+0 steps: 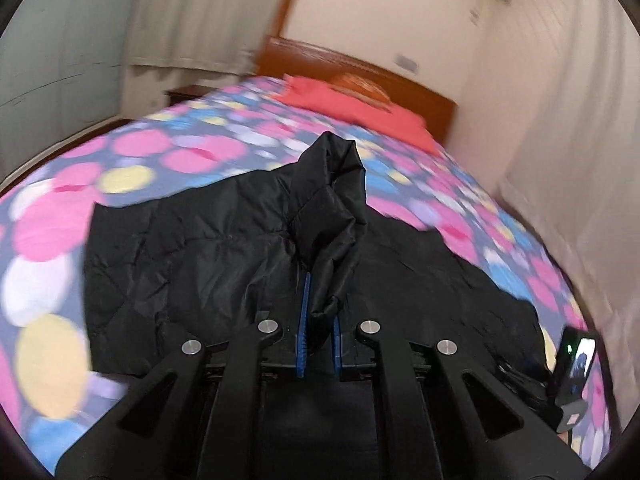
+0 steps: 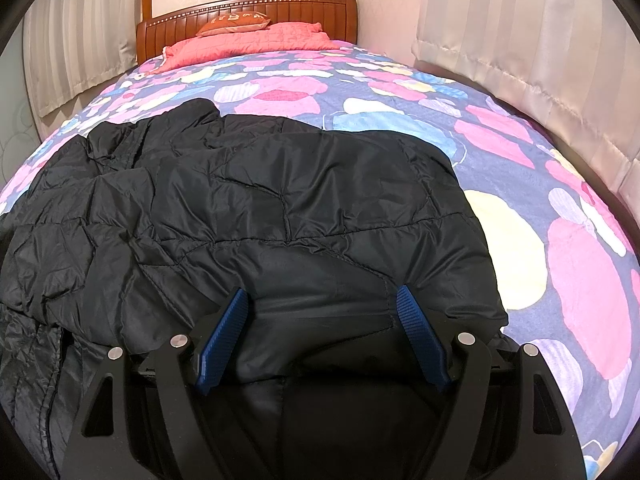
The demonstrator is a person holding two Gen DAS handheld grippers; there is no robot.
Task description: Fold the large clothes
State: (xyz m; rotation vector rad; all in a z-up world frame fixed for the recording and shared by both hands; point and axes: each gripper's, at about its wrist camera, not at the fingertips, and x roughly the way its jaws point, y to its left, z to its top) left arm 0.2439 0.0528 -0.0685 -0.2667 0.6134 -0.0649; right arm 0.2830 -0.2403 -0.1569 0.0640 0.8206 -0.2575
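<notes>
A black quilted jacket (image 2: 260,200) lies spread on a bed with a flowered cover (image 2: 520,184). In the left wrist view my left gripper (image 1: 320,300) is shut on a fold of the jacket (image 1: 332,184). The pinched cloth stands up in a peak above the rest of the jacket (image 1: 200,248), and it hides most of the right blue pad. In the right wrist view my right gripper (image 2: 322,296) stands open, low over the jacket's near edge. Cloth bulges between its spread blue fingers (image 2: 230,328), which do not squeeze it.
A red pillow and quilt (image 2: 248,40) lie by the wooden headboard (image 2: 248,8). Curtains (image 2: 520,40) hang along the bed's right side. A device with a lit screen (image 1: 576,364) sits at the jacket's right edge. Bare bed cover (image 1: 140,152) lies around the jacket.
</notes>
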